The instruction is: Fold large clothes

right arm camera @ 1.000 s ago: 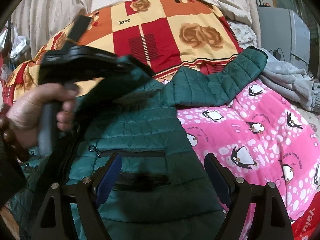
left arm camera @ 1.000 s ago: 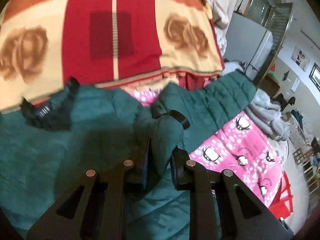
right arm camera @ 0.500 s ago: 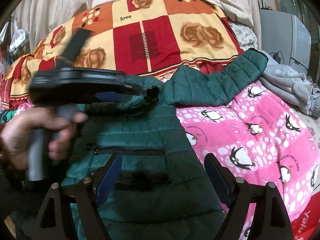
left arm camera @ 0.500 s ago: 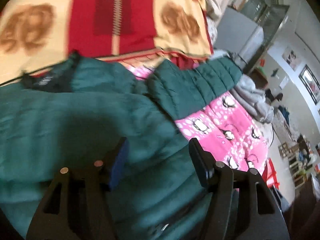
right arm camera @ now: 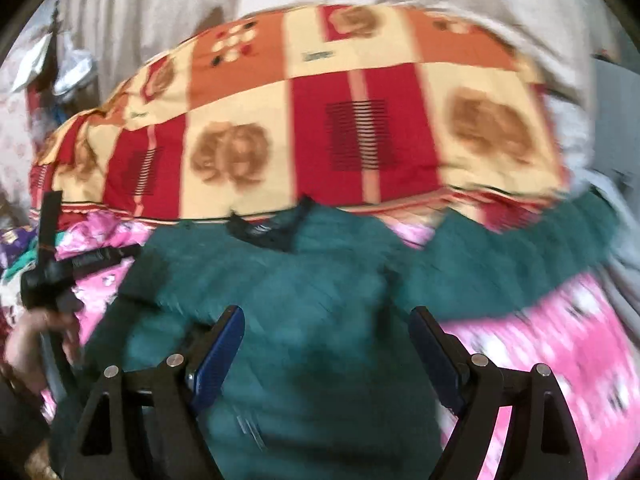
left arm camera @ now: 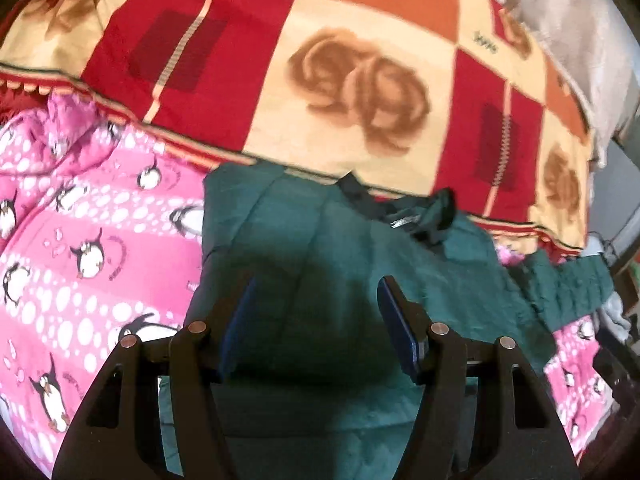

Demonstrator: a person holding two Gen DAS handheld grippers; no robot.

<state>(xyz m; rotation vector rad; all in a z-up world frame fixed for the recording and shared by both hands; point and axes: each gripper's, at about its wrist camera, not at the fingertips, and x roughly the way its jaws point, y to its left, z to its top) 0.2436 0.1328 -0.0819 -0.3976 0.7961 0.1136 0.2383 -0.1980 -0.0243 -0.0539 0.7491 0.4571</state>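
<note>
Green quilted jacket [left arm camera: 320, 264] spread flat on the pink penguin bedspread [left arm camera: 80, 256], collar [left arm camera: 400, 216] up against the checked blanket [left arm camera: 360, 92] at the bed's far edge. Left gripper [left arm camera: 316, 316] released — nothing between the blue pads. Right gripper [right arm camera: 326, 354] likewise spread wide (blurred view), empty above the jacket.

Motion blur smears the right wrist view; the green jacket's [right arm camera: 320, 320] hem runs off the bottom edge, and its collar label [left arm camera: 404, 222] is unreadable.
</note>
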